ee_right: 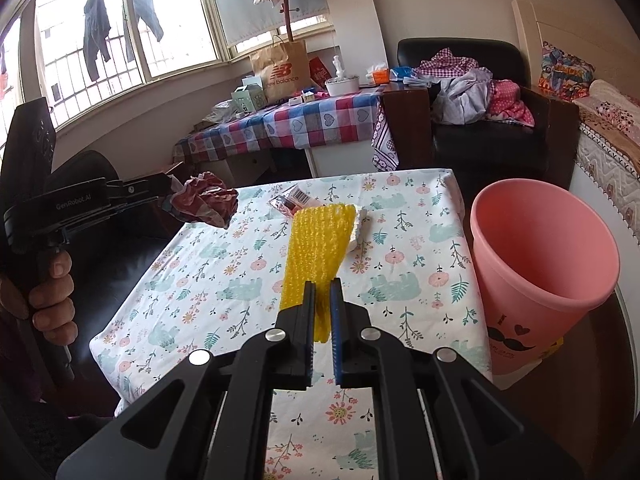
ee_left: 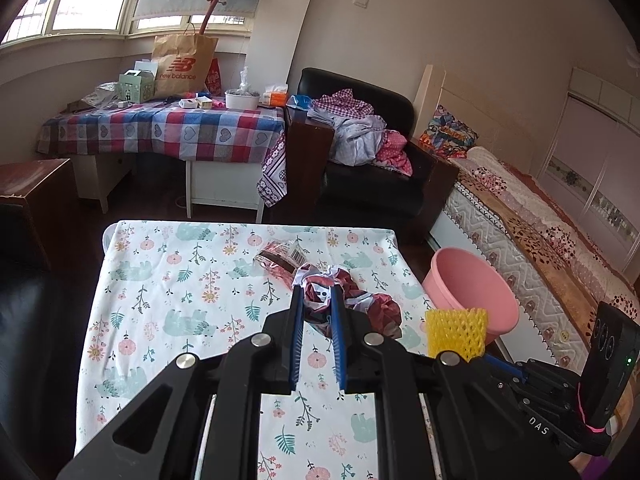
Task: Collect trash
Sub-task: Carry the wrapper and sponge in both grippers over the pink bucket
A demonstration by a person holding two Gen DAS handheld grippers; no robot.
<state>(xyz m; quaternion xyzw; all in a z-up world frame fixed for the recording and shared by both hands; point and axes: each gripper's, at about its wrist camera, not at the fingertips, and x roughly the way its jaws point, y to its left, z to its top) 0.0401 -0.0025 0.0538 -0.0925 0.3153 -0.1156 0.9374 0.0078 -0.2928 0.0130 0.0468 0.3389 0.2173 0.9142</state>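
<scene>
On my far left I see the hand (ee_right: 50,300) wrapped round the handle of the left claw (ee_left: 318,294), whose fingers are pinched narrow on a crumpled dark-red and white wrapper (ee_left: 340,292); from the right wrist view that wrapper (ee_right: 206,198) hangs off the claw tips, lifted clear over the left edge of the bench (ee_right: 168,300). Just beyond the left claw's tips, a clear packet with a barcode (ee_left: 282,260) lies flat on the floral cloth. Moving right, my right claw (ee_right: 322,288) is closed down on the near end of a yellow foam net sleeve (ee_right: 316,248), which stretches away from the tips, tilted up; at its far end something white (ee_right: 360,224) peeks out, and I cannot tell whether it lies on the cloth or is stuck to the net. From the left wrist view the sleeve (ee_left: 456,330) shows to the right of the left claw. Further right of the right claw, close beside the bench's right edge, stands the pink bin (ee_right: 540,264), its mouth tipped toward me.
</scene>
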